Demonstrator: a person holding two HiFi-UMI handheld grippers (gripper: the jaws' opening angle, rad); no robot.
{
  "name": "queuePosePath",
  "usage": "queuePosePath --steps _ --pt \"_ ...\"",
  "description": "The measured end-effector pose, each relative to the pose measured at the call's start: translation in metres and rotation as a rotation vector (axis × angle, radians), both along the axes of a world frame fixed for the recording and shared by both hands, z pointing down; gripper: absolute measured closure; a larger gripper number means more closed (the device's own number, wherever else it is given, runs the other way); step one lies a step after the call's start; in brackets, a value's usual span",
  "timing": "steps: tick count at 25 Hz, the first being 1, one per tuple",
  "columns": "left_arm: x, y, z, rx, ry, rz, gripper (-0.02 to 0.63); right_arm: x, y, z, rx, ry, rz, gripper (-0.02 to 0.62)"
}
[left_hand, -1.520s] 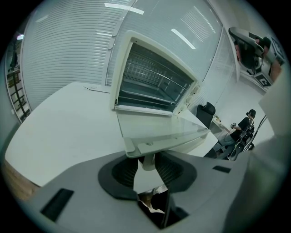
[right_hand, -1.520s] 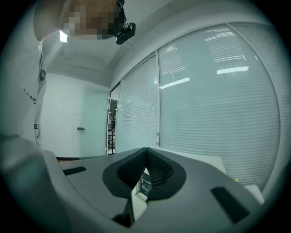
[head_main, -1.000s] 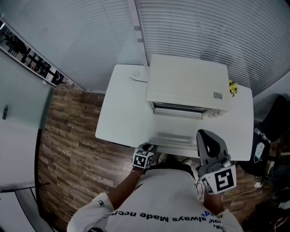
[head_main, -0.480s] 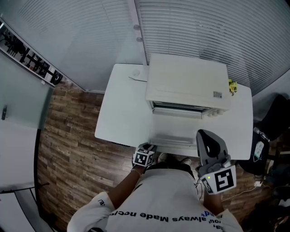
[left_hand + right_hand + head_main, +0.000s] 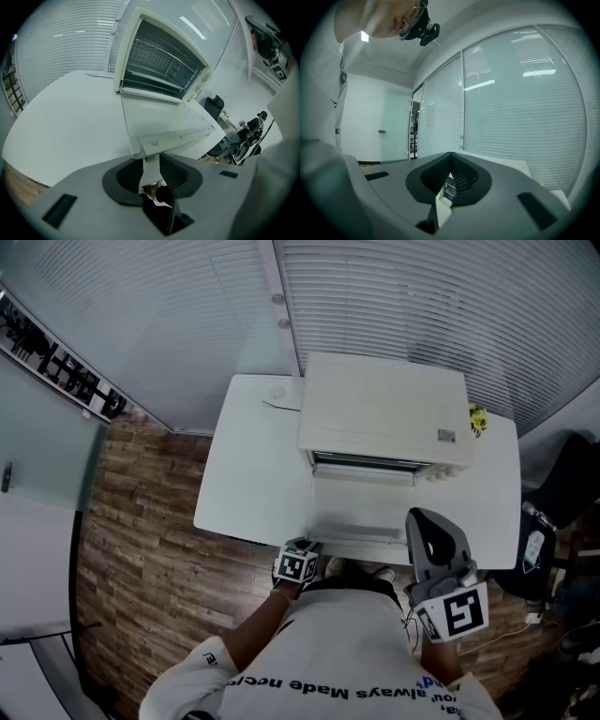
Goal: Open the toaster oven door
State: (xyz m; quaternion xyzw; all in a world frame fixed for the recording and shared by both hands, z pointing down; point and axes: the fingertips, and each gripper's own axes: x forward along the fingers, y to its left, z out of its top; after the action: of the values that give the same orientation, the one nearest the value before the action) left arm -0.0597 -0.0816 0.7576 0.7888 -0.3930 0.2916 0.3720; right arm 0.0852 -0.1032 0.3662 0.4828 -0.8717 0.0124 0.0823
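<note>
A white toaster oven (image 5: 384, 413) stands at the back of a white table (image 5: 248, 465). Its glass door (image 5: 361, 507) is folded down flat toward me, and the wire rack shows inside the oven (image 5: 159, 61). My left gripper (image 5: 298, 566) sits at the door's front left corner. In the left gripper view the jaws (image 5: 151, 161) are closed on a white strip of the door handle (image 5: 154, 140). My right gripper (image 5: 427, 526) is held up beside the door's front right corner, apart from it. Its jaws (image 5: 451, 168) are shut with nothing between them.
Slatted window blinds run behind the table. A small yellow object (image 5: 479, 418) lies at the oven's right rear. A black chair (image 5: 572, 484) and cables are to the right of the table, over wooden floor (image 5: 141, 521). Bare tabletop lies left of the oven.
Nothing has moved on the table; only the head camera shifted slightly, and both grippers hold their places.
</note>
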Motion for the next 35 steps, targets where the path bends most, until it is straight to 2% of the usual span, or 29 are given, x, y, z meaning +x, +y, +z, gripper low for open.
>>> queuePosePath --steps 11,19,23,29,32,35 --pt "-0.002 0.007 0.003 -0.040 -0.014 0.014 0.488 0.005 -0.002 -0.002 0.005 0.007 0.008 0.588" --pt "0.006 0.016 -0.029 -0.033 0.041 0.050 0.488 0.008 -0.006 0.003 -0.001 0.018 0.012 0.588" --pt "0.012 0.014 -0.052 0.002 0.072 0.064 0.489 0.010 -0.008 0.003 0.000 0.017 0.018 0.588" --pt "0.023 -0.014 -0.111 0.128 0.156 0.051 0.489 0.015 -0.008 0.005 -0.002 0.019 0.032 0.588" --pt "0.030 -0.034 -0.154 0.231 0.199 0.040 0.492 0.019 -0.010 0.005 0.001 0.020 0.040 0.588" --pt "0.033 -0.053 -0.199 0.358 0.253 0.020 0.523 0.021 -0.011 0.005 0.001 0.020 0.047 0.588"
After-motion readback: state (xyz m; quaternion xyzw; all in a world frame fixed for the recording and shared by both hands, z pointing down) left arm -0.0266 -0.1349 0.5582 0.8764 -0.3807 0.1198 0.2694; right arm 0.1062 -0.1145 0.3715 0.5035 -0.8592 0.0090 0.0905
